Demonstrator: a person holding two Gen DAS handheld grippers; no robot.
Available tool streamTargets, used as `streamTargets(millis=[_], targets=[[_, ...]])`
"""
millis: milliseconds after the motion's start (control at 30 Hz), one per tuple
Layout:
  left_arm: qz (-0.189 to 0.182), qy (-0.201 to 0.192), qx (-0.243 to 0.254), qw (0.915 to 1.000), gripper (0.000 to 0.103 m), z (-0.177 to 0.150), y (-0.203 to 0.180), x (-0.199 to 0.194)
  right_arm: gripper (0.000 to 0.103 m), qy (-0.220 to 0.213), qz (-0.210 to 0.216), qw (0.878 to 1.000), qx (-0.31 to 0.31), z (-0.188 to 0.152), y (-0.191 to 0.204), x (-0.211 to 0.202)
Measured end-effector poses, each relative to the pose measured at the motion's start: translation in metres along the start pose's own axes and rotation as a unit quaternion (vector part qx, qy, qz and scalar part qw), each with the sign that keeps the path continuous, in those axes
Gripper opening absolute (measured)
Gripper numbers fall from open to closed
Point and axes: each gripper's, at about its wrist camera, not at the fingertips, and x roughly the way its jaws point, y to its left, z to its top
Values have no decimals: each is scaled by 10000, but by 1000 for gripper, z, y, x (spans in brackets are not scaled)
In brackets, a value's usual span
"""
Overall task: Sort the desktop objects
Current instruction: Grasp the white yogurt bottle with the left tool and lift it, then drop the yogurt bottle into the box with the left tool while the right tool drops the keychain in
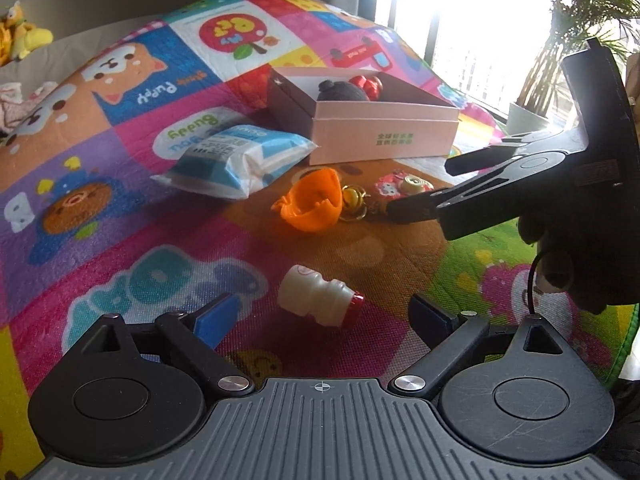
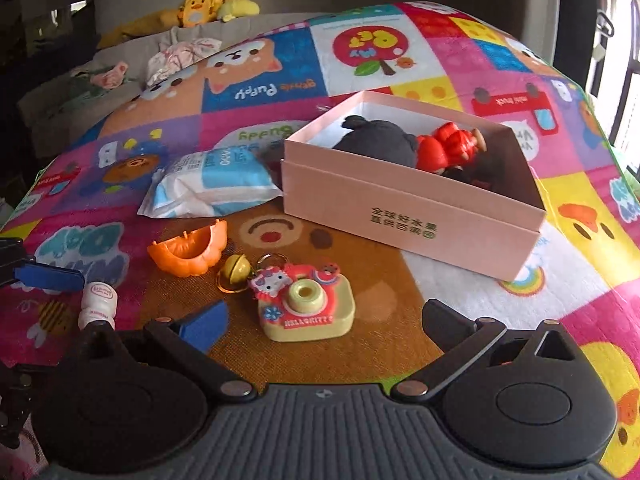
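A small white bottle with a red cap lies on its side on the colourful mat, just ahead of my open, empty left gripper. My right gripper is open and empty, with a yellow toy camera between its fingers. A gold bell and an orange toy shell lie just beyond it. The pink box holds a dark plush and a red toy. The right gripper also shows in the left wrist view, near the camera.
A blue and white tissue pack lies left of the box. Yellow plush toys and crumpled cloth sit beyond the mat. A potted plant stands by the bright window at the right.
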Motion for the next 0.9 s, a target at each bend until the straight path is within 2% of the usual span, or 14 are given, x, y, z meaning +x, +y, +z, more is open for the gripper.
streamTargets(millis=[67,133,167,267,333,400,467,500,667,767,900], targets=[[58,-8,-20,10000,96,0,2,-1,89,123,136,9998,52,6,1,7],[99,-16,-27,9999,96,1,4,-2,60,247,174,9995,69,7,2,11],[111,-17,-12,9999,96,1,4,-2,56,260,164,9995,52,6,3,10],[144,-24,104,9998,92,1,1,0,56,173,132,9997,67,2,3,-5],[152,1,227,9996,81,3,-4,3,56,101,106,9999,39,-2,1,-20],[171,-4,353,9992,76,3,-10,6,56,44,84,10000,14,-5,-1,-36],[269,-23,512,9983,65,4,-15,8,56,17,54,10000,-8,-10,-4,-52],[316,-32,599,9977,53,4,-17,9,56,10,34,10000,-16,-13,-6,-59],[210,-229,817,9962,52,19,-30,1,56,-230,-138,9996,23,-17,-18,-96],[201,-709,1119,9910,52,52,-42,-9,56,-626,-338,9974,61,-4,-29,-120],[346,-1534,1495,9762,52,111,-59,-6,56,-1206,-640,9905,146,23,-49,-141]])
